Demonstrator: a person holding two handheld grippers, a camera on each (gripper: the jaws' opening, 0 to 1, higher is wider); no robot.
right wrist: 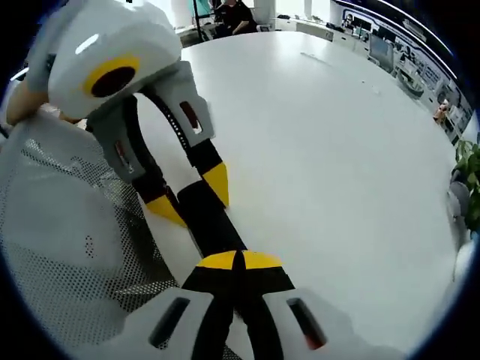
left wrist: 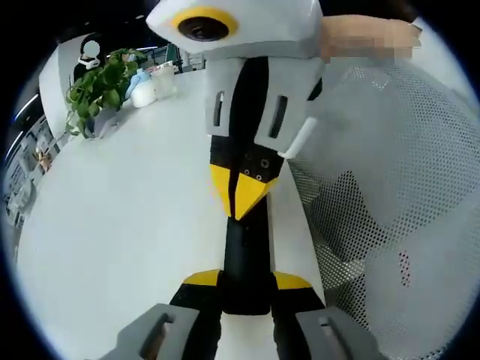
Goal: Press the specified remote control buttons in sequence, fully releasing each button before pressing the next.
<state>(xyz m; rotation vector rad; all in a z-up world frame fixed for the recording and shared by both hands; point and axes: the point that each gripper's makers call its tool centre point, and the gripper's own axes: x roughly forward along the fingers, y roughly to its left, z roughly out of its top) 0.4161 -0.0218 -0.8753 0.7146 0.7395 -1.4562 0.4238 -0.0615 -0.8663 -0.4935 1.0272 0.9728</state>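
A slim black remote control (left wrist: 246, 251) is held over the white table (left wrist: 127, 225), lengthwise between the yellow-tipped jaws of my left gripper (left wrist: 246, 281), which is shut on its near end. My right gripper (left wrist: 241, 196) comes down from the top of the left gripper view, its jaws shut together with the yellow tips resting on the remote's upper face. In the right gripper view, that shut right gripper (right wrist: 240, 260) meets the remote (right wrist: 214, 225), and the left gripper (right wrist: 191, 196) clamps the remote's far end from the upper left. The buttons are hidden.
A grey mesh chair back (left wrist: 390, 172) stands close by at the table's edge, also seen as mesh (right wrist: 67, 225). A potted plant (left wrist: 97, 90) and small pale objects (left wrist: 146, 88) sit at the far end of the table (right wrist: 337, 150).
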